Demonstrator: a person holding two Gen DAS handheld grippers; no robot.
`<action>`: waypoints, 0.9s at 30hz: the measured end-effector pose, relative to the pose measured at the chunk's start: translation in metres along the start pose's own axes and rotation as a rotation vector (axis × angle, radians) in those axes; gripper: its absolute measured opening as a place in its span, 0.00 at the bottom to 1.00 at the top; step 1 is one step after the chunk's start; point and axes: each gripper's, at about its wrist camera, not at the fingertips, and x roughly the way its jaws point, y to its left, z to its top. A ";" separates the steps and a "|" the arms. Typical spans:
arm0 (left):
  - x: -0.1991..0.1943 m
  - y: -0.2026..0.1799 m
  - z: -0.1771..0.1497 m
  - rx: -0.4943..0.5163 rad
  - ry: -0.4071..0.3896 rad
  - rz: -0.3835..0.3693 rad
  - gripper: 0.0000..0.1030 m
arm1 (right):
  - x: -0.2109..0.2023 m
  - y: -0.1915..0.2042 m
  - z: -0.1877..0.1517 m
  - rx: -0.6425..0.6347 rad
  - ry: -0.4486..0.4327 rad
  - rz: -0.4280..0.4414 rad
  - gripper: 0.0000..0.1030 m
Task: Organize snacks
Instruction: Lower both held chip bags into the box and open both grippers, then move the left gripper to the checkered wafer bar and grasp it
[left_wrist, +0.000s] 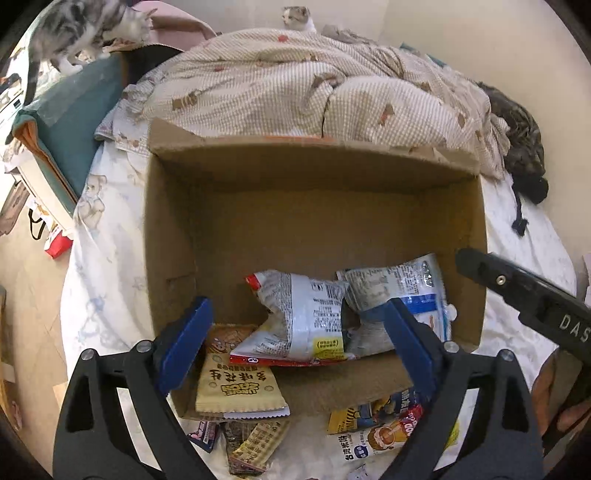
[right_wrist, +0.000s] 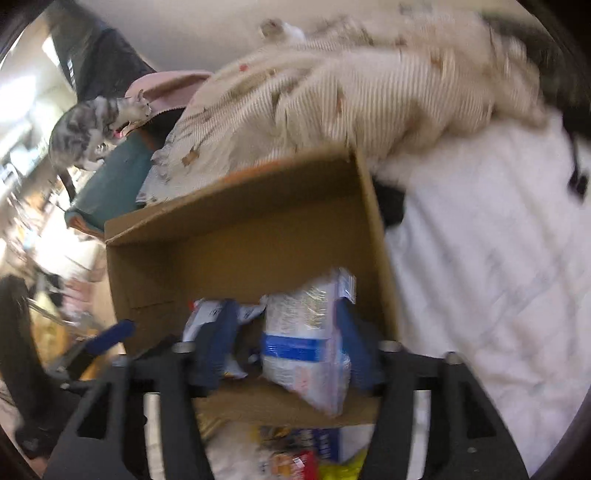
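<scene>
We hold both grippers over the near edge of a cardboard box (left_wrist: 173, 229) on the bed. Our left gripper (left_wrist: 299, 343) has its jaws wide apart, clear of the red-edged bag (left_wrist: 306, 317) that lies in the box with its long axis across the view, red end to the left. Our right gripper (right_wrist: 288, 350) is partly open around the blue-striped bag (right_wrist: 306, 343); blur hides whether the pads touch it. That bag's long axis runs away from us, its top toward the far wall. More packets (left_wrist: 236, 391) lie by the near wall.
</scene>
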 end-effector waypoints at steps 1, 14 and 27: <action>-0.004 0.002 0.001 -0.011 -0.015 -0.003 0.89 | -0.005 0.003 0.002 -0.025 -0.023 -0.011 0.62; -0.031 0.030 0.013 -0.091 -0.107 0.002 0.89 | 0.002 -0.021 0.001 0.129 0.078 0.172 0.62; -0.081 0.063 -0.014 -0.170 -0.159 0.051 0.89 | -0.033 -0.010 -0.024 0.105 0.061 0.160 0.70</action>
